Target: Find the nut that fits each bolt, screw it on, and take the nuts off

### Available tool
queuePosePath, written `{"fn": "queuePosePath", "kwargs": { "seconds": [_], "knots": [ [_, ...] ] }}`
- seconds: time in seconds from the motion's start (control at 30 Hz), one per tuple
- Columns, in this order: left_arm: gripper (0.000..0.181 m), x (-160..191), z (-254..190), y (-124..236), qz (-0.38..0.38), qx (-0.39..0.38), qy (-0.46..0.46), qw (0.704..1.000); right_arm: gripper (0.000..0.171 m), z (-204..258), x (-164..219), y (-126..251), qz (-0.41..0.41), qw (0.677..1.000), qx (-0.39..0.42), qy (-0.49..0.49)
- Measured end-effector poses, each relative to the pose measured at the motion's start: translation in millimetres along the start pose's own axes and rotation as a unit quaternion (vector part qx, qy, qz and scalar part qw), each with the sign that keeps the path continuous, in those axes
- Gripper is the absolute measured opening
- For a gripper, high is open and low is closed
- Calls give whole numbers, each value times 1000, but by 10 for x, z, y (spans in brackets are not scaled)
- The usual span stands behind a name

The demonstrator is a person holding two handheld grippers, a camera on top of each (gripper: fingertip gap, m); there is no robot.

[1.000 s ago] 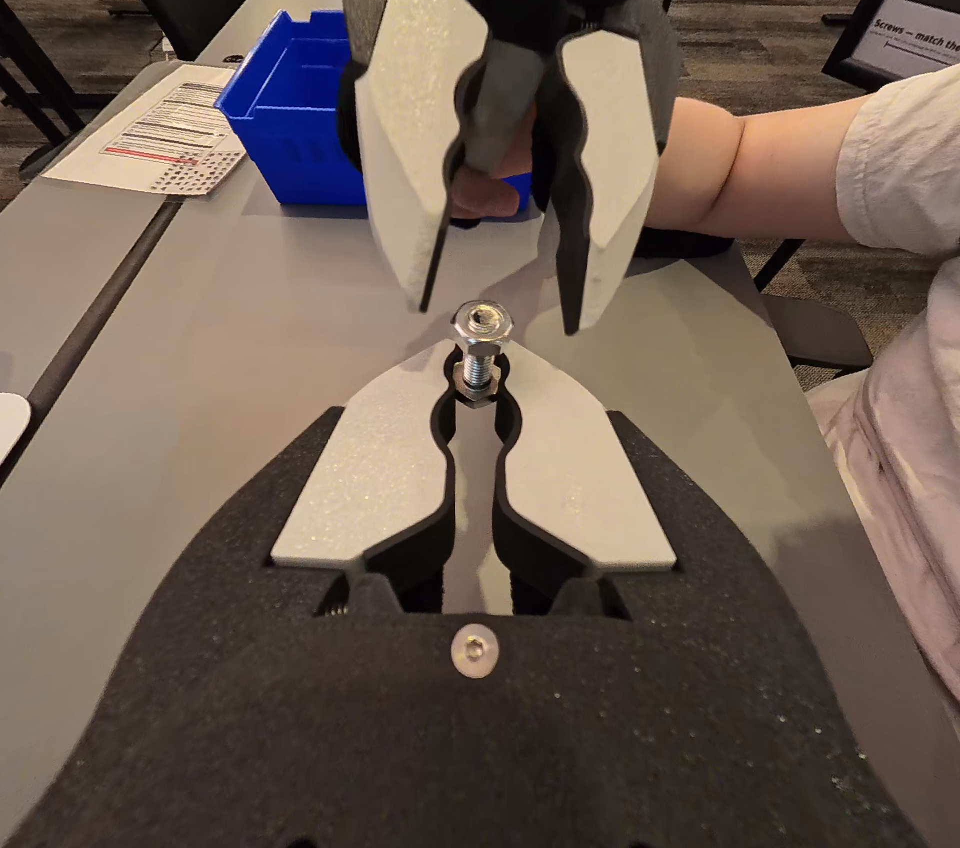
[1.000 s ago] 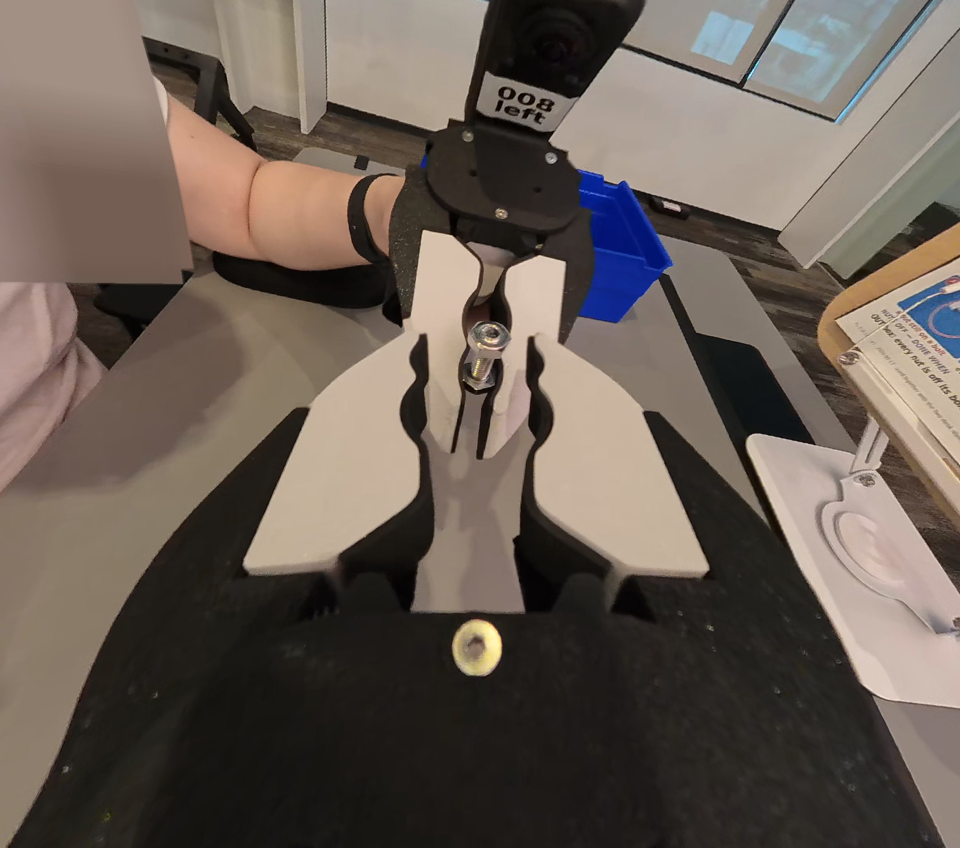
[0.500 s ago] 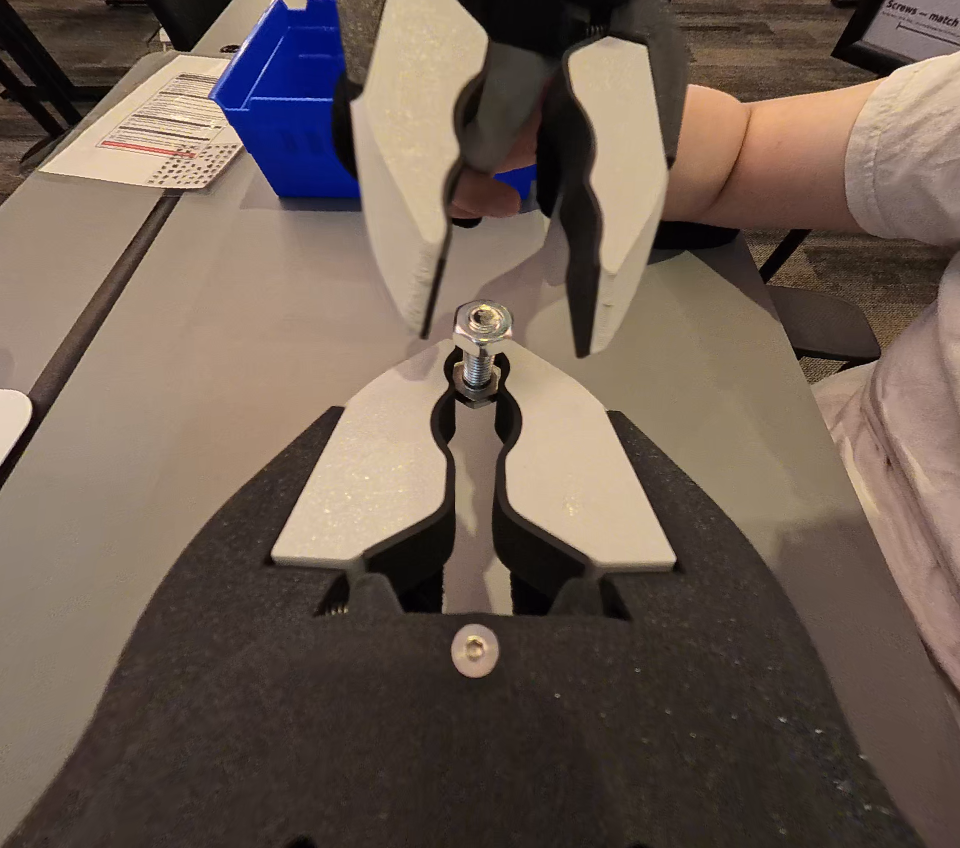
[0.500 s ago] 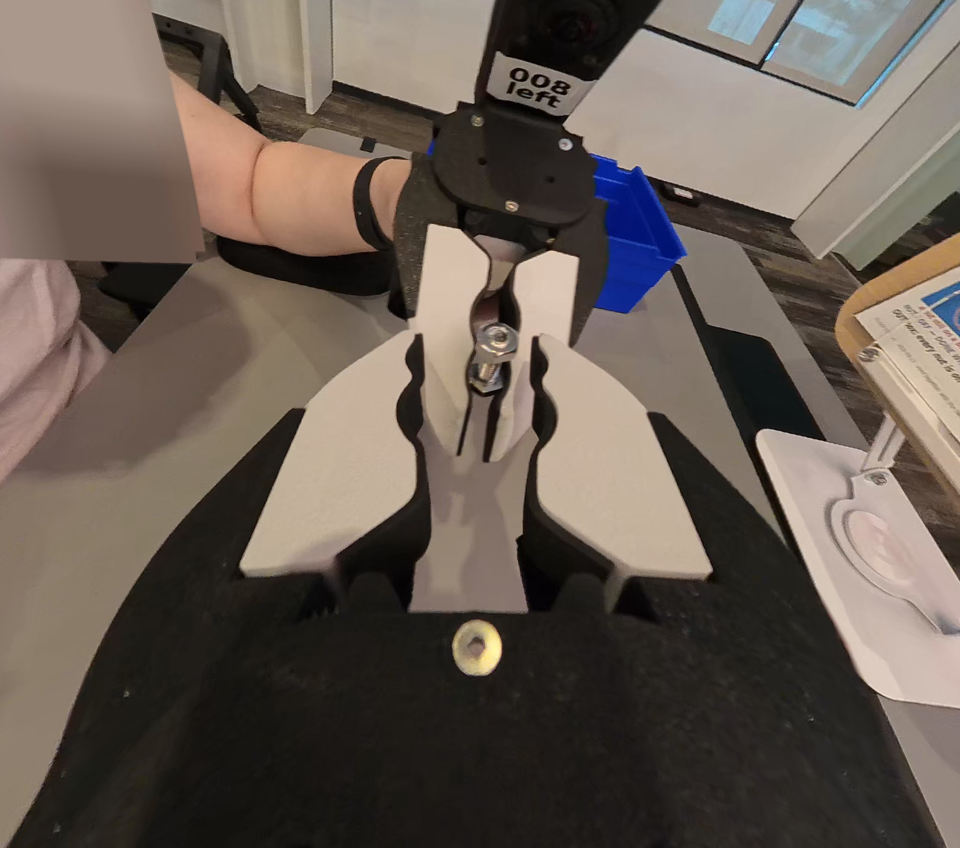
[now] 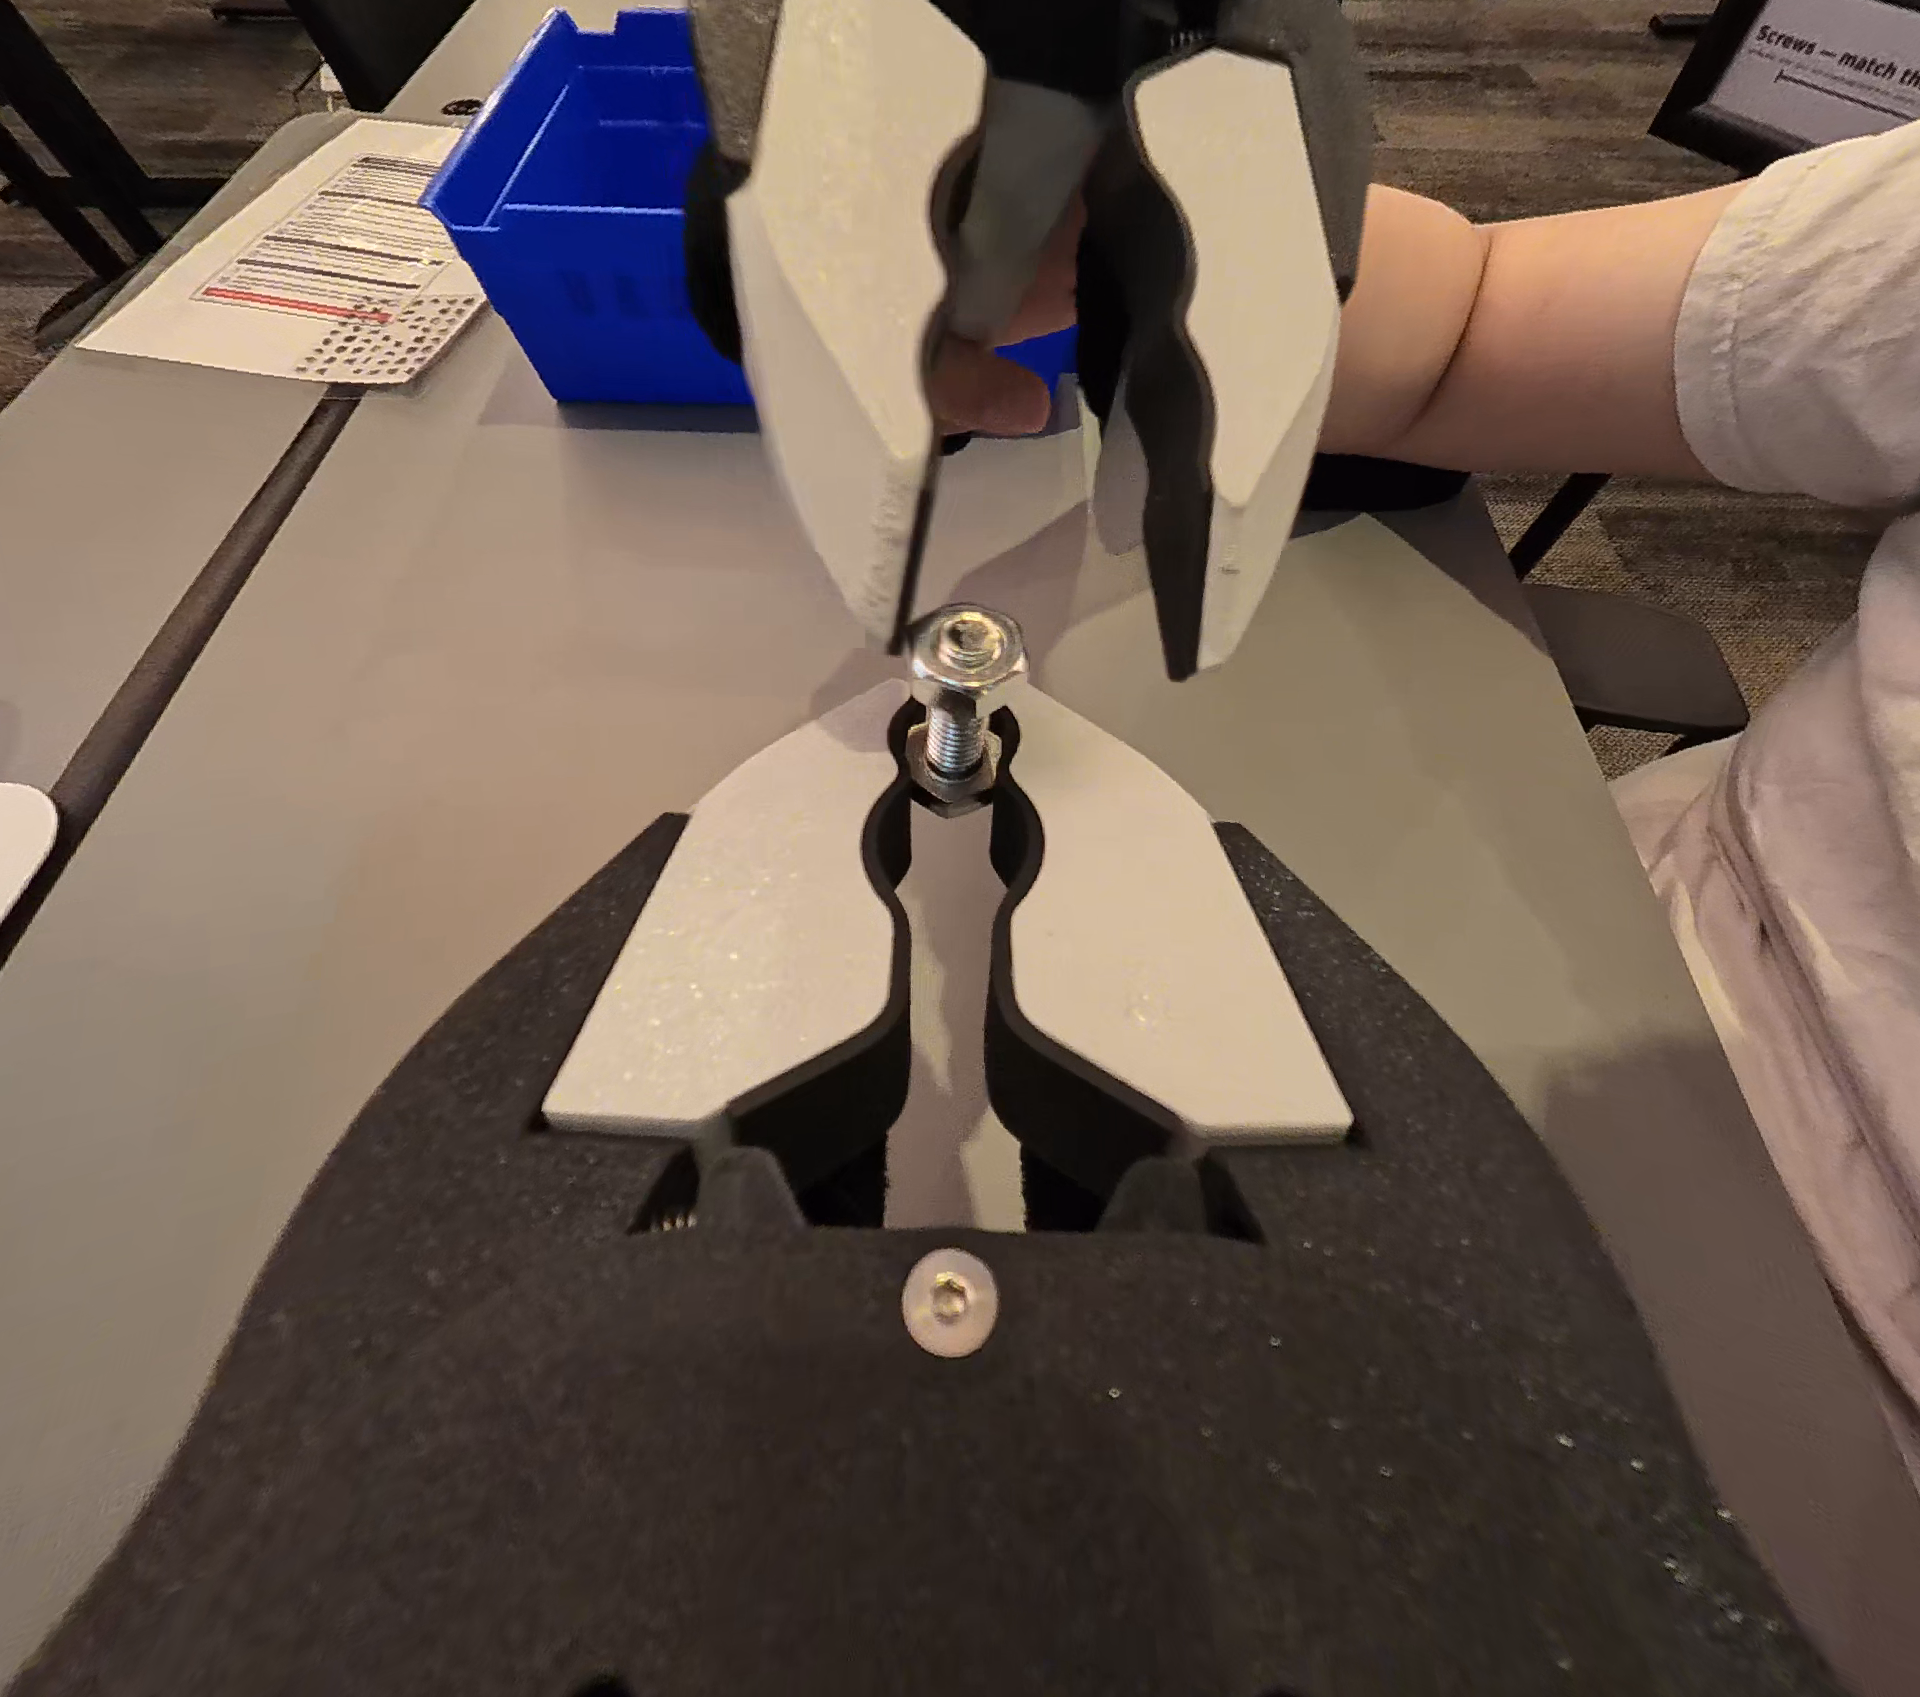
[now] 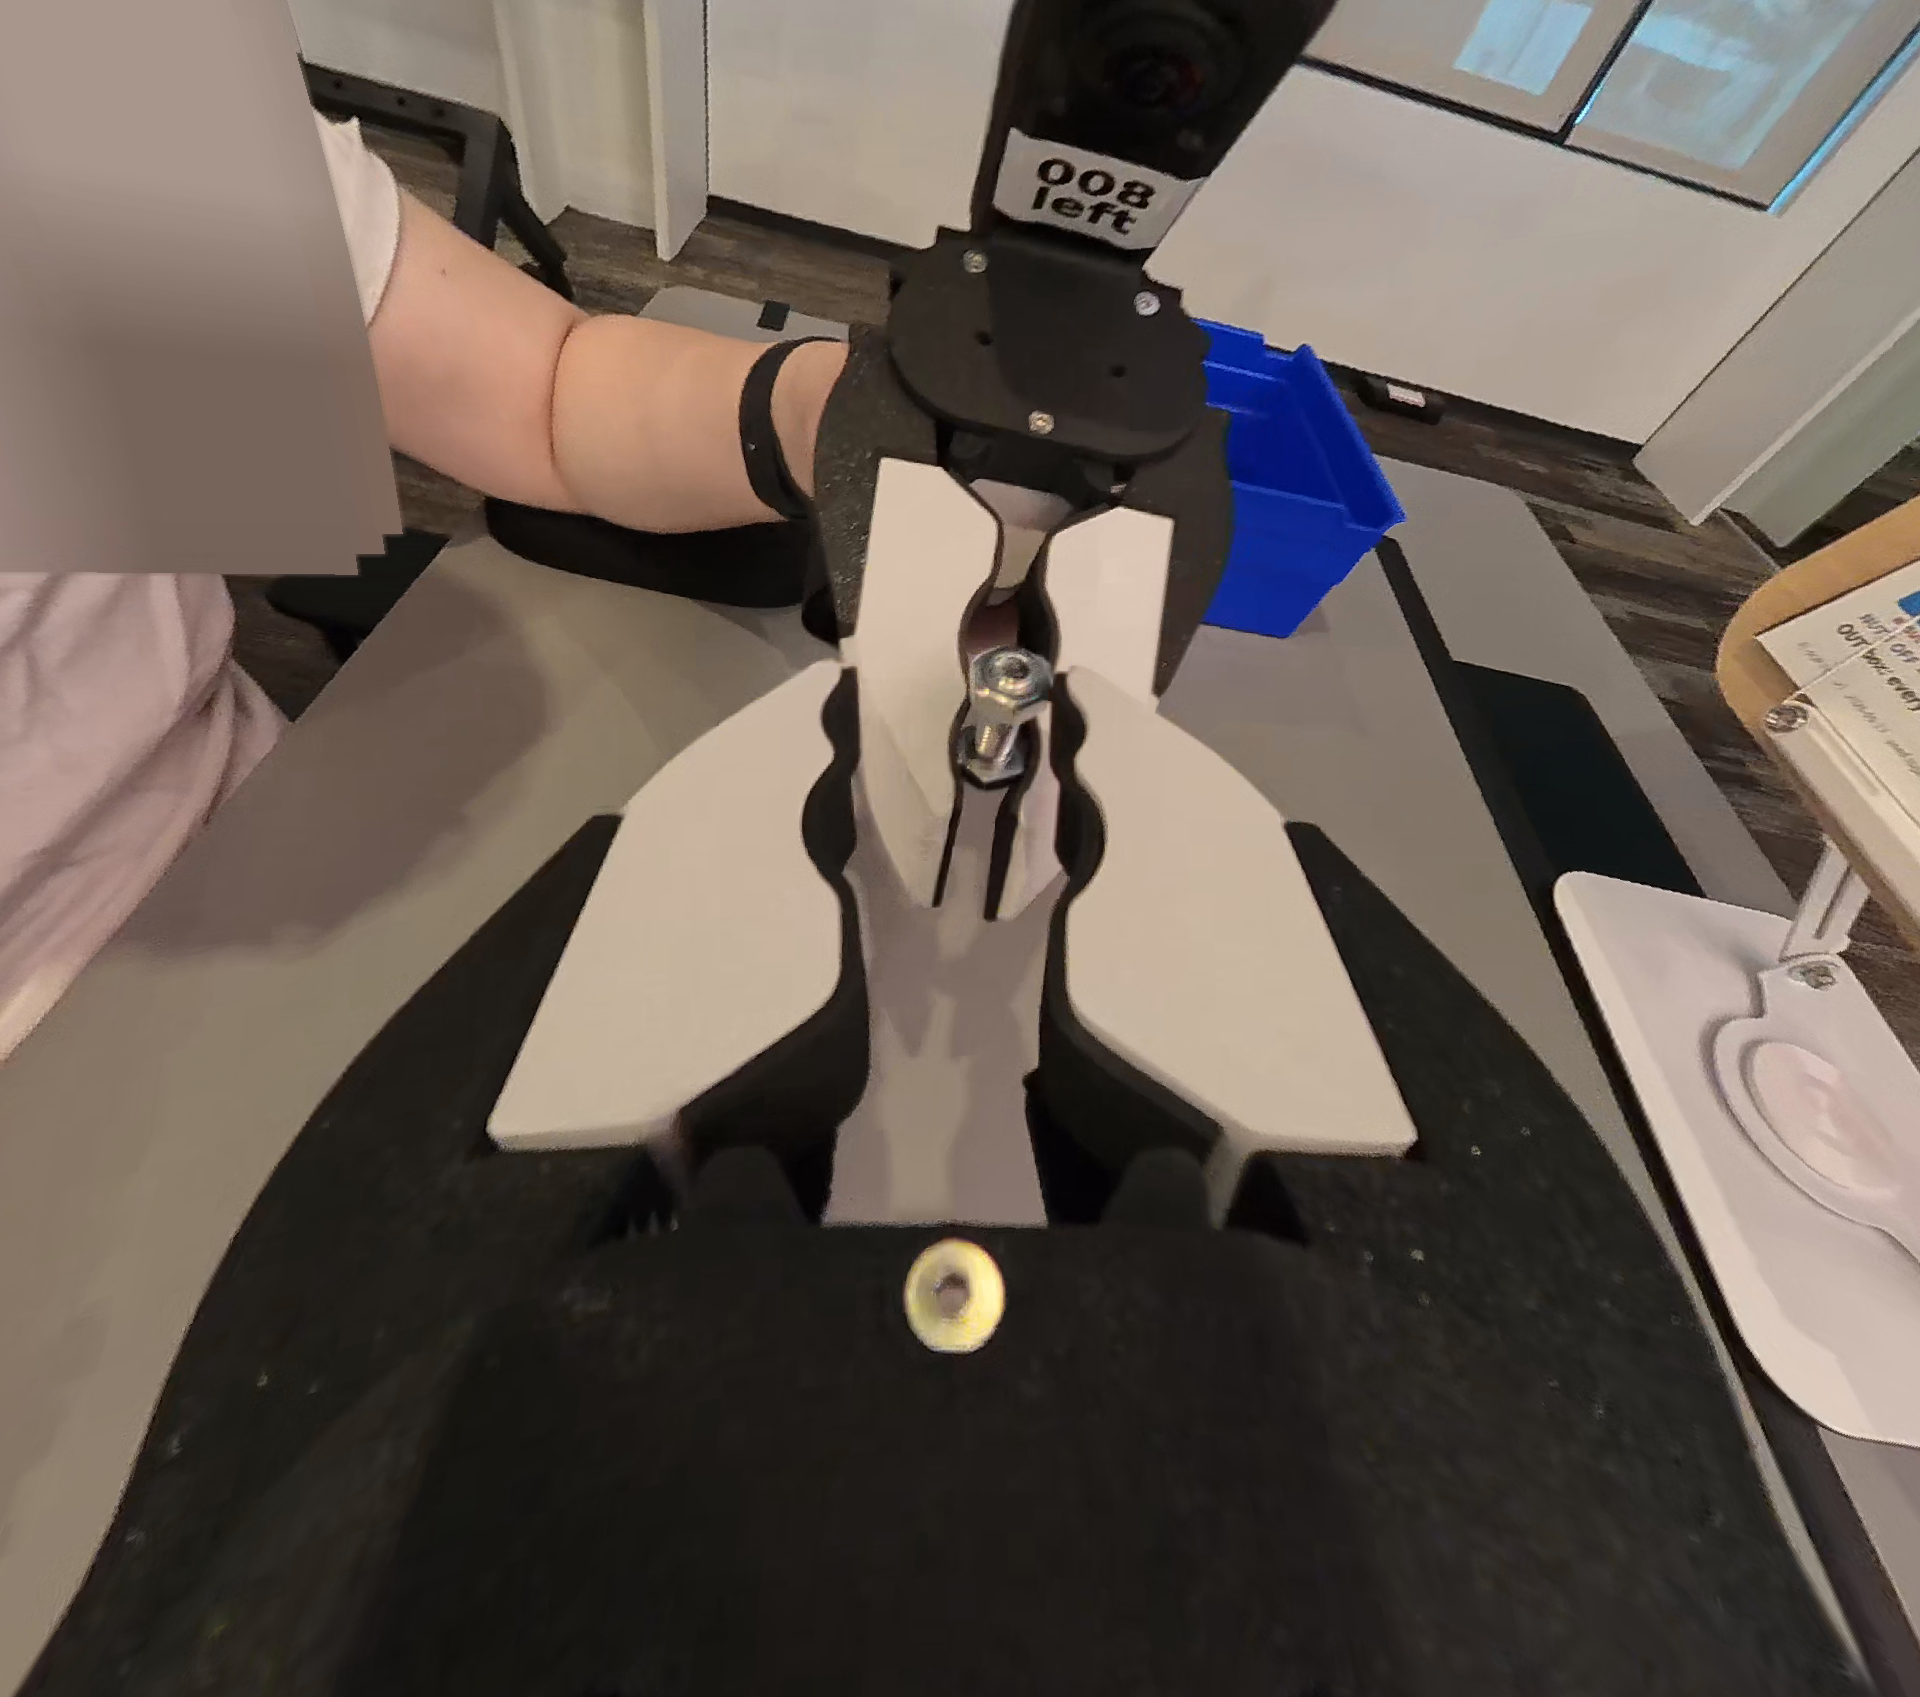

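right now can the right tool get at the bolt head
Probably yes. The right tool is open and poised around the bolt head, which stands clear above the left tool gripping the nut. Nothing lies between.

Black grainy left gripper (image 5: pixel 951 748) body, pale grey wavy-edged fingers (image 5: pixel 748 951), one silver screw; perhaps pinkish short sleeve (image 5: pixel 1808 317).

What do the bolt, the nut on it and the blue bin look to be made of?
Bolt: bright plated steel, by its mirror-like hex head and shiny threads.
Nut: likely the same plated metal, silvery with glints, though partly shadowed between the left gripper fingers.
Blue bin: moulded plastic, judging by its uniform saturated colour, thin walls and soft sheen.
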State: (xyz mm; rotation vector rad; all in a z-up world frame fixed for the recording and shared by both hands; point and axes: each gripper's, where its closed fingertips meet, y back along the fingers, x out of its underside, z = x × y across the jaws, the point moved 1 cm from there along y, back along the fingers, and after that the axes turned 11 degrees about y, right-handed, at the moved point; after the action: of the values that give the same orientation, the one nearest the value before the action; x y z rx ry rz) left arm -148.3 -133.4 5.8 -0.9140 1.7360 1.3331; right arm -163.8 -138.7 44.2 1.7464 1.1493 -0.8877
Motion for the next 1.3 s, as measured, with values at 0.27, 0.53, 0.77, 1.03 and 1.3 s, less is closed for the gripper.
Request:
{"fn": "queuePosePath", "kwargs": {
  "seconds": [0.27,0.53,0.77,1.03,1.3],
  "knots": [
    [9,-1,7,14,-1,3,6,1000,29,-70,-52,80,-9,1000,23,5],
    [9,-7,28,32,-2,-6,3,1000,30,20,31,26,27,1000,-1,9],
    [9,-5,10,18,-1,-1,4,1000,31,-56,15,4,5,1000,20,-1],
    [9,-24,58,59,-9,-6,13,1000,15,-11,0,56,9,1000,5,6],
    [9,2,23,15,0,-6,2,1000,34,-13,41,-44,19,1000,13,8]
  ]
}}
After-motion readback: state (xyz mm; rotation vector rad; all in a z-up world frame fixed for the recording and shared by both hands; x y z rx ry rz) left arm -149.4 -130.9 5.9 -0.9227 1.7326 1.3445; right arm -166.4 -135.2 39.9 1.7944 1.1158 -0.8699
